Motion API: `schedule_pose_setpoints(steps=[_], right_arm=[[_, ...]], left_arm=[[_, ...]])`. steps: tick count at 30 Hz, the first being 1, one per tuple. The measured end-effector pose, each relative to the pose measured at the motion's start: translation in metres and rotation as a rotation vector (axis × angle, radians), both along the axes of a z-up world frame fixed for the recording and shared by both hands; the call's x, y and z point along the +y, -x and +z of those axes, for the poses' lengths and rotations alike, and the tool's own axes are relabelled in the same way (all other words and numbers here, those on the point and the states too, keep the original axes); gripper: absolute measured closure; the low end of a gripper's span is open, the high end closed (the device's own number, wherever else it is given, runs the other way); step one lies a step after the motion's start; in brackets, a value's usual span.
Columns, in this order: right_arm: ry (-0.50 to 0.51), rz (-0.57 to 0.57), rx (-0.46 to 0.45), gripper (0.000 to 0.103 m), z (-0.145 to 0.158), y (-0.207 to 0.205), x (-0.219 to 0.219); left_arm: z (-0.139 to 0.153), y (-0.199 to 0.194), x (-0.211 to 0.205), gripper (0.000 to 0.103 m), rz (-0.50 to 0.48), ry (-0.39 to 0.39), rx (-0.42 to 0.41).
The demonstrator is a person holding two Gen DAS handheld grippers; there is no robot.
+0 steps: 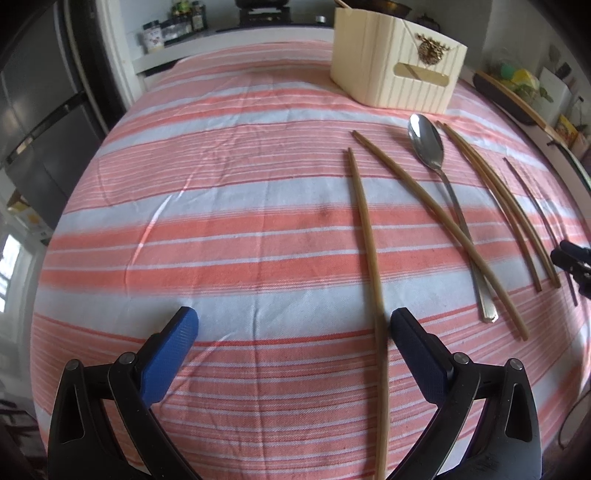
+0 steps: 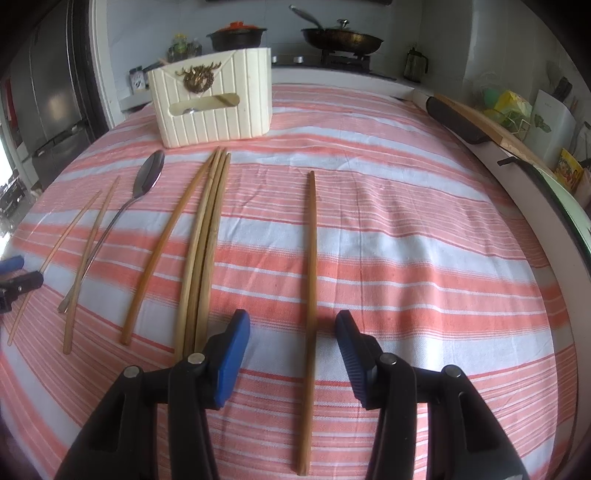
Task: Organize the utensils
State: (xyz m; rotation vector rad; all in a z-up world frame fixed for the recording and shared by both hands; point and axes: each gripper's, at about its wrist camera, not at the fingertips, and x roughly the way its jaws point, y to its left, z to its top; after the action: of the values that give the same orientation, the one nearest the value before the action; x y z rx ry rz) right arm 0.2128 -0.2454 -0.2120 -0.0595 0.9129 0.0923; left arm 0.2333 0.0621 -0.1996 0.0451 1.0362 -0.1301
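Several wooden chopsticks and a metal spoon (image 1: 428,142) lie on a table covered with a striped cloth (image 1: 221,221). A cream utensil box (image 1: 397,62) stands at the far side; it also shows in the right wrist view (image 2: 214,107). My left gripper (image 1: 293,328) is open, low over the cloth, with one chopstick (image 1: 367,236) running just inside its right finger. My right gripper (image 2: 293,332) is open around a single chopstick (image 2: 312,258) lying apart from the others. A bundle of chopsticks (image 2: 207,236) lies to its left, then the spoon (image 2: 147,177).
A counter behind the table holds a frying pan (image 2: 341,38), a black pot (image 2: 236,35) and jars. A fridge (image 2: 48,96) stands at the left. A dark tray and wooden board (image 2: 465,122) lie along the table's right edge.
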Motion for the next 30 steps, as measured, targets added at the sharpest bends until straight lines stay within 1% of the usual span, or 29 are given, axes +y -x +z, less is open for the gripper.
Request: schedule_pose_setpoints(steps=[4, 6, 8, 11, 13, 14, 15, 16, 17, 18, 19, 20, 21, 22, 23, 25, 26, 28, 30], right_arm=[[-0.023, 0.062, 0.127, 0.053, 0.006, -0.016, -0.008], [-0.013, 0.075, 0.170, 0.053, 0.007, -0.027, -0.011], [-0.008, 0.099, 0.207, 0.053, 0.007, -0.040, -0.011], [0.015, 0.125, 0.231, 0.053, 0.009, -0.069, -0.011], [0.022, 0.134, 0.238, 0.053, 0.009, -0.086, -0.010], [0.020, 0.134, 0.241, 0.056, 0.010, -0.096, -0.009], [0.018, 0.130, 0.249, 0.062, 0.010, -0.105, -0.007], [0.020, 0.124, 0.247, 0.063, 0.011, -0.115, -0.006], [0.019, 0.124, 0.242, 0.067, 0.012, -0.123, -0.004], [0.011, 0.126, 0.248, 0.075, 0.011, -0.133, -0.001], [0.003, 0.119, 0.244, 0.076, 0.012, -0.142, 0.000], [-0.003, 0.111, 0.239, 0.083, 0.012, -0.150, 0.002], [0.001, 0.106, 0.232, 0.095, 0.012, -0.159, 0.004], [-0.006, 0.100, 0.226, 0.096, 0.013, -0.166, 0.004], [-0.025, 0.091, 0.224, 0.097, 0.013, -0.171, 0.003], [-0.062, 0.071, 0.222, 0.098, 0.013, -0.174, -0.001], [-0.089, 0.067, 0.207, 0.098, 0.017, -0.173, -0.004], [-0.124, 0.065, 0.169, 0.098, 0.028, -0.166, -0.008], [-0.170, 0.069, 0.120, 0.098, 0.045, -0.151, -0.013]], left_arm=[[0.002, -0.014, -0.010, 0.001, -0.077, 0.013, 0.041], [0.002, -0.024, -0.018, 0.001, -0.110, -0.019, 0.053], [0.003, -0.034, -0.024, 0.002, -0.135, -0.043, 0.058], [0.006, -0.052, -0.029, 0.008, -0.157, -0.039, 0.071], [0.007, -0.062, -0.031, 0.017, -0.160, -0.040, 0.078], [0.009, -0.068, -0.033, 0.020, -0.160, -0.039, 0.082], [0.010, -0.072, -0.035, 0.027, -0.160, -0.040, 0.084], [0.011, -0.077, -0.038, 0.034, -0.164, -0.042, 0.086], [0.011, -0.080, -0.041, 0.038, -0.169, -0.042, 0.086], [0.013, -0.084, -0.045, 0.048, -0.174, -0.041, 0.082], [0.014, -0.087, -0.049, 0.060, -0.178, -0.043, 0.072], [0.014, -0.088, -0.050, 0.065, -0.174, -0.057, 0.059], [0.014, -0.090, -0.053, 0.084, -0.171, -0.073, 0.045], [0.015, -0.092, -0.053, 0.097, -0.184, -0.045, 0.047], [0.015, -0.094, -0.052, 0.099, -0.178, -0.019, 0.050], [0.018, -0.094, -0.049, 0.099, -0.156, -0.031, 0.034], [0.023, -0.091, -0.047, 0.099, -0.149, -0.027, 0.013], [0.036, -0.082, -0.039, 0.099, -0.141, 0.012, -0.025], [0.055, -0.072, -0.032, 0.099, -0.125, 0.047, -0.075]])
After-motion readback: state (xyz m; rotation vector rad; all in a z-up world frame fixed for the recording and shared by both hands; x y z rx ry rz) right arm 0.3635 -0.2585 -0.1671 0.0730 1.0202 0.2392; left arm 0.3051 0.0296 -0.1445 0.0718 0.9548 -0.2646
